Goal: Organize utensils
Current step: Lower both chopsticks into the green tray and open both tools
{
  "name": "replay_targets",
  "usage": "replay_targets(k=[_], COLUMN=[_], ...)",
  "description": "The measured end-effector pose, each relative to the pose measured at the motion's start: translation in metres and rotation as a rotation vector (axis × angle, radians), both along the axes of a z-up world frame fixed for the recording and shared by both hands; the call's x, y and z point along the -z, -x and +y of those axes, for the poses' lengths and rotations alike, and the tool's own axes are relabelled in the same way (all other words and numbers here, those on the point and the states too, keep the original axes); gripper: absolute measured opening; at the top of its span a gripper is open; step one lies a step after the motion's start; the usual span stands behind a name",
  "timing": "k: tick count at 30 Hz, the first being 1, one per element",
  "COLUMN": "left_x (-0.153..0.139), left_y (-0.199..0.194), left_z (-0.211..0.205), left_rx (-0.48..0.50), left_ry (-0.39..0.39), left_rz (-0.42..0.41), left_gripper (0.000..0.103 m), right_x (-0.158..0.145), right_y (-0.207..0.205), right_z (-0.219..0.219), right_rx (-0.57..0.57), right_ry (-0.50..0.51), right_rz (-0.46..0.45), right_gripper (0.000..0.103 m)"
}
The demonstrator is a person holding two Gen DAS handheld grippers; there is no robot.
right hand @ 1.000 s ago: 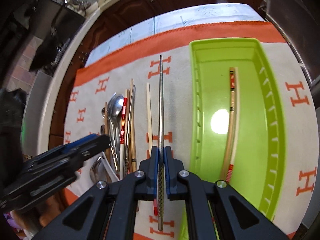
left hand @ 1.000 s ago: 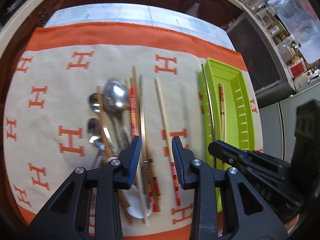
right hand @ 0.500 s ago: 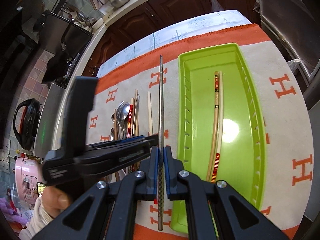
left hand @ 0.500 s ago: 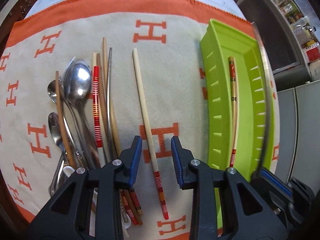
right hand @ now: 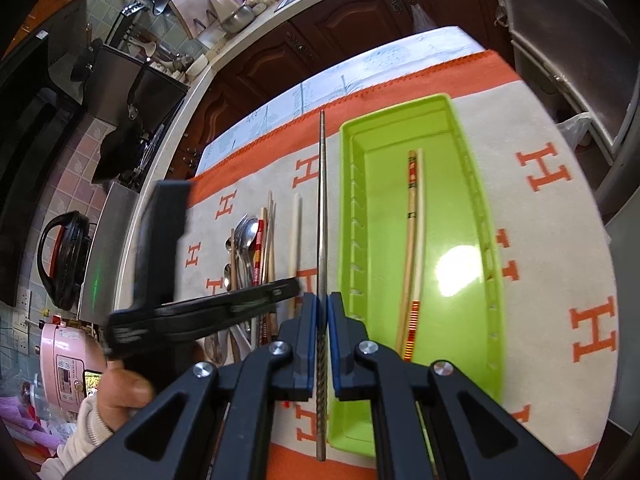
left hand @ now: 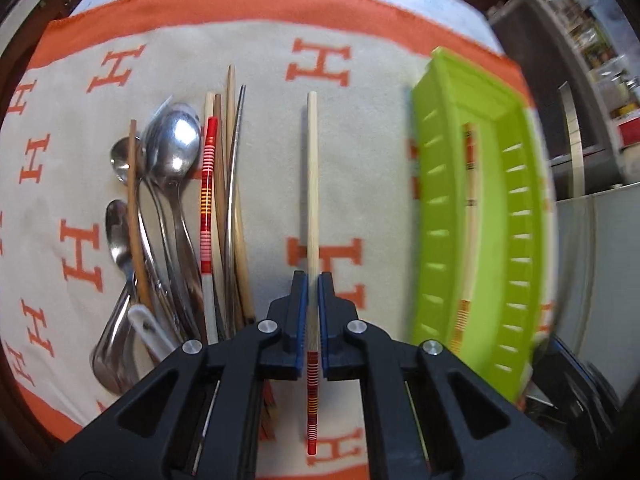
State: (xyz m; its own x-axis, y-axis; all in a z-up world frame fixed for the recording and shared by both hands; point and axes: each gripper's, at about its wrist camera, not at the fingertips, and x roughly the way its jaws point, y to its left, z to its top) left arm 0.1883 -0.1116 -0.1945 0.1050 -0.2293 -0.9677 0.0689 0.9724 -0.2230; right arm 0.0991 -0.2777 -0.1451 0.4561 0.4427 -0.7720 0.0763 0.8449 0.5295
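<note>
My left gripper [left hand: 312, 280] is shut on a pale wooden chopstick [left hand: 312, 184] with a red-striped end, lying on the cloth. A heap of spoons [left hand: 172, 152] and other chopsticks [left hand: 224, 200] lies to its left. The green tray [left hand: 480, 208] stands to the right. My right gripper [right hand: 322, 300] is shut on a metal chopstick [right hand: 322, 208], held above the cloth just left of the green tray [right hand: 472, 184]. Two wooden chopsticks [right hand: 414, 240] lie inside the tray. The left gripper [right hand: 298, 285] shows in the right wrist view, held by a hand [right hand: 124, 396].
A cream cloth [right hand: 560, 240] with orange H marks covers the table. Dark cabinets [right hand: 320, 40] stand beyond the far edge. A pink cooker [right hand: 68, 364] and a black kettle [right hand: 60, 260] sit at the left, a steel appliance [right hand: 580, 40] at the right.
My left gripper moved down over the lone wooden chopstick and shut on it. My right gripper rose and drew back with the metal chopstick still in it.
</note>
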Motion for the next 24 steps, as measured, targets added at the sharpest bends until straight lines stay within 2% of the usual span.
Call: replay_targets(k=[4,7,12,15,22,24], left_x=[-0.040,-0.065,-0.069,-0.069,-0.040,-0.037], left_y=[0.011,0.021,0.019,0.012,0.011,0.014], left_z=[-0.009,-0.031,-0.075,-0.090,-0.110,-0.115], left_rx=[0.021,0.067,0.118,0.128,0.165,0.190], left_ry=[0.125,0.176,0.214,0.188,0.144,0.101], left_rz=[-0.031,-0.072,-0.092,-0.104,-0.087,-0.098], left_gripper=[0.003,0.003,0.003,0.003,0.003,0.008], right_x=[-0.002,0.001,0.010,0.014,0.029,0.030], right_y=[0.006,0.008,0.000,-0.006,-0.016,-0.015], right_z=[-0.016,-0.028,-0.039,-0.042,-0.039,-0.035], right_rx=[0.033,0.064,0.083,0.083,0.039,0.028], right_ry=[0.019,0.068,0.119,0.165,0.236,0.264], right_rz=[-0.005,0.007,0.031,0.042,0.084,0.086], right_gripper=[0.005,0.005,0.006,0.006,0.006,0.007])
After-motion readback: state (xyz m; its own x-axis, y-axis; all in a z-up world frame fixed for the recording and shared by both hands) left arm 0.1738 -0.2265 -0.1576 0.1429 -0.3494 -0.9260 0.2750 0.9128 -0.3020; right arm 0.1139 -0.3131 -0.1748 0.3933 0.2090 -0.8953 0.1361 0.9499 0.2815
